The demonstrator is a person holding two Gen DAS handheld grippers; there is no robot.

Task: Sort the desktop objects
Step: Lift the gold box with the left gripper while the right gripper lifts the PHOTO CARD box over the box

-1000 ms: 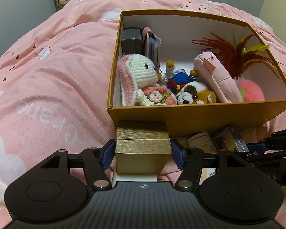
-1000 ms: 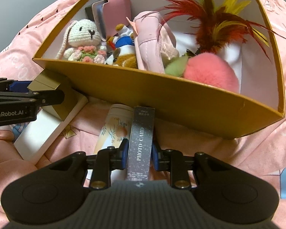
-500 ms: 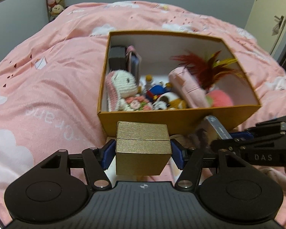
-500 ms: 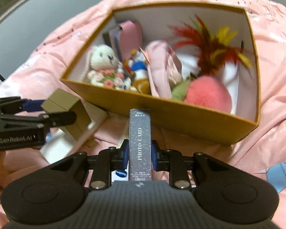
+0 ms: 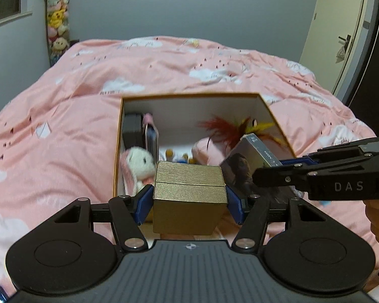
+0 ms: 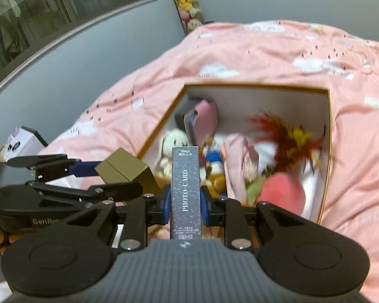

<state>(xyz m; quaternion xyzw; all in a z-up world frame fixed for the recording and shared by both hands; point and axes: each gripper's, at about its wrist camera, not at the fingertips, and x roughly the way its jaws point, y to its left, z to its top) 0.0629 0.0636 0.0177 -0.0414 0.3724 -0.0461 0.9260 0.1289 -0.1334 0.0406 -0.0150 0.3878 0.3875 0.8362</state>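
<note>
Gold box (image 5: 189,197): small, brushed-gold, lidded, clamped between the blue pads (image 5: 144,205) of my left gripper (image 5: 189,205), jaws set wide to span it; I see it held clear of the bed, in front of the near wall of the storage box (image 5: 265,106). Photo card box (image 6: 185,194): slim, dark, speckled, lettered "PHOTO CARD", gripped by its narrow sides in my right gripper (image 6: 185,208), jaws drawn in narrow, standing lengthwise along the fingers. From the left wrist view I see the same card box tilted at the right, beside the gold box, over the storage box's near right corner. Storage box: open, orange outside and white inside, resting on a pink duvet (image 5: 75,126) with white clouds. Contents, as I can make them out: white crochet rabbit (image 5: 139,164) at near left, a dark case and a pink-covered case (image 6: 204,121) upright against the left wall, red and yellow feathers (image 6: 288,139), a pink pompom (image 6: 283,194), a pink pouch, small figures partly hidden. Stacked plush toys (image 5: 56,22) stand in the far corner.
</note>
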